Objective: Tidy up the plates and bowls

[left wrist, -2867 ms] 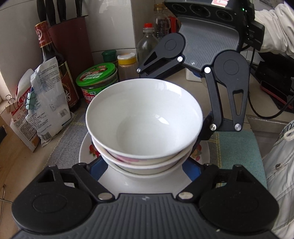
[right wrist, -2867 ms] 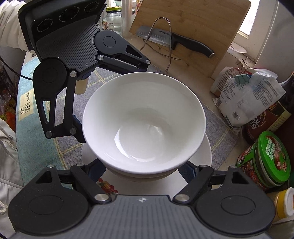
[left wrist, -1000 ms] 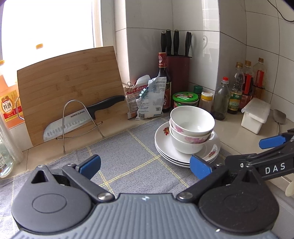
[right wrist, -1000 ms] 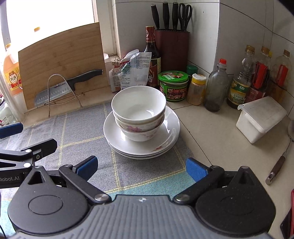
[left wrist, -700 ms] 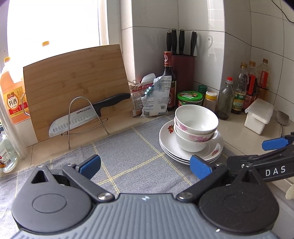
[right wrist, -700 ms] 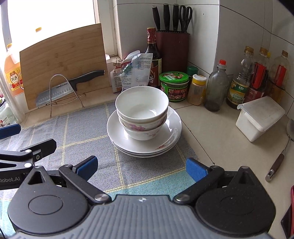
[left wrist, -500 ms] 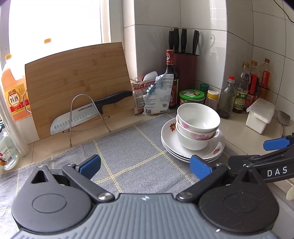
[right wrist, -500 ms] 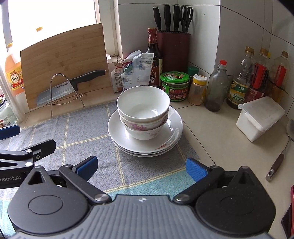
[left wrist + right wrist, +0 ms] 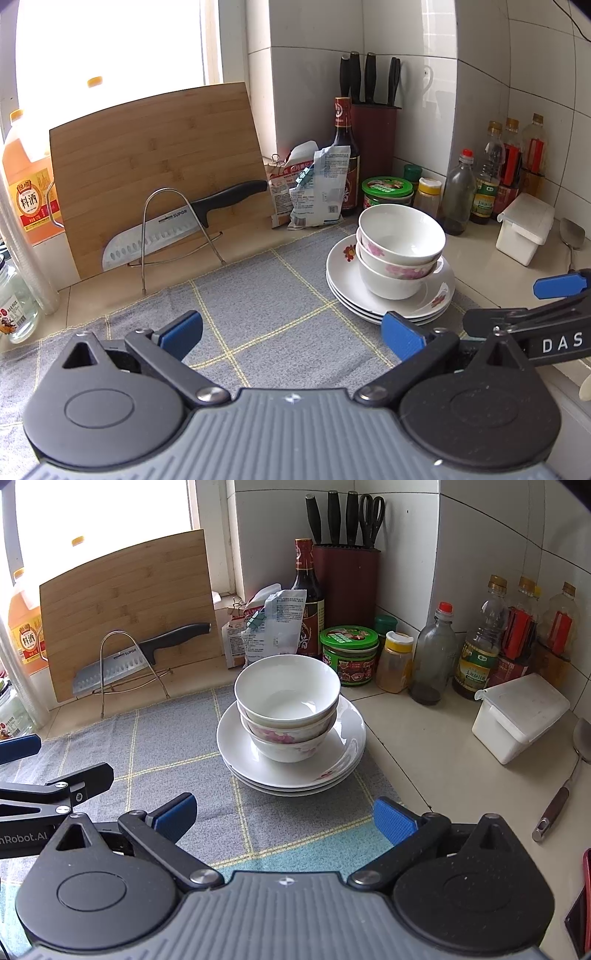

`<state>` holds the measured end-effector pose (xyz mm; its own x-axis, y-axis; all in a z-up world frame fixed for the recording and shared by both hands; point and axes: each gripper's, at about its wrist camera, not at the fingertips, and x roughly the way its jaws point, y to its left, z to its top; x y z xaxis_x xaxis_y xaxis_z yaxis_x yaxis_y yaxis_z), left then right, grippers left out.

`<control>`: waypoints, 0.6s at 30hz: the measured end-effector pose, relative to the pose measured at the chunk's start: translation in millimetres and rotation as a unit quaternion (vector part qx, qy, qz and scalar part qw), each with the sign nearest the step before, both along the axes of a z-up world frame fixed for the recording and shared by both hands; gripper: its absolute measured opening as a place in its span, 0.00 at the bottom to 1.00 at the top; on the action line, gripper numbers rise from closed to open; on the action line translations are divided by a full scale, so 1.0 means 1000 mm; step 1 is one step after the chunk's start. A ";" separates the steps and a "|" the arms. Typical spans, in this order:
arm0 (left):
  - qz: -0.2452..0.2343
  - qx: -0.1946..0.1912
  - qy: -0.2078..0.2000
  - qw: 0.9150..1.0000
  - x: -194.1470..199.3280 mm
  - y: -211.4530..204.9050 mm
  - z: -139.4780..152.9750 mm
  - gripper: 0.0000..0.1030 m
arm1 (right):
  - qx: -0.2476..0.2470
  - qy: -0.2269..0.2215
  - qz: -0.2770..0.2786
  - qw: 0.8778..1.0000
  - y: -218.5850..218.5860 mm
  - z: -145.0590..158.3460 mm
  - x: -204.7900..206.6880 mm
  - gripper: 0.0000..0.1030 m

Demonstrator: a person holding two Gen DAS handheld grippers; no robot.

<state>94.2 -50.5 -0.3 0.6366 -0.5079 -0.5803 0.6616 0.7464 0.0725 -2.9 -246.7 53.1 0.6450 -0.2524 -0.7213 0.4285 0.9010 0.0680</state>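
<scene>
Three white bowls with pink flowers are nested on a stack of white plates on the grey checked mat. The same bowls and plates sit mid-frame in the right wrist view. My left gripper is open and empty, held back from the stack, which lies ahead to its right. My right gripper is open and empty, just short of the stack. Each gripper shows at the edge of the other's view.
A bamboo cutting board and a knife on a wire stand are at the back left. Bottles, a green-lidded jar, a knife block and a white lidded box line the corner. A spatula lies right.
Both grippers let go of the stacked bowls and plates and pulled back and up. The stack now stands alone on the mat, and both grippers have drifted slightly further back.
</scene>
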 end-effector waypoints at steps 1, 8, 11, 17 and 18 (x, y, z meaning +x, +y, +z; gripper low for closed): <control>0.000 0.000 0.000 1.000 0.000 0.000 0.000 0.99 | -0.001 0.000 0.000 1.000 0.000 0.000 0.000 1.00; -0.002 0.001 0.001 1.000 0.002 -0.001 0.001 1.00 | -0.004 -0.002 -0.002 1.000 -0.001 0.002 0.003 1.00; -0.002 -0.002 0.002 1.000 0.003 -0.002 0.001 0.99 | -0.005 -0.002 -0.003 1.000 -0.002 0.003 0.003 1.00; -0.002 0.000 0.003 1.000 0.003 -0.002 0.000 0.99 | -0.005 -0.003 -0.004 1.000 -0.003 0.004 0.004 1.00; -0.002 0.000 0.003 1.000 0.003 -0.002 0.000 0.99 | -0.005 -0.003 -0.004 1.000 -0.004 0.004 0.004 1.00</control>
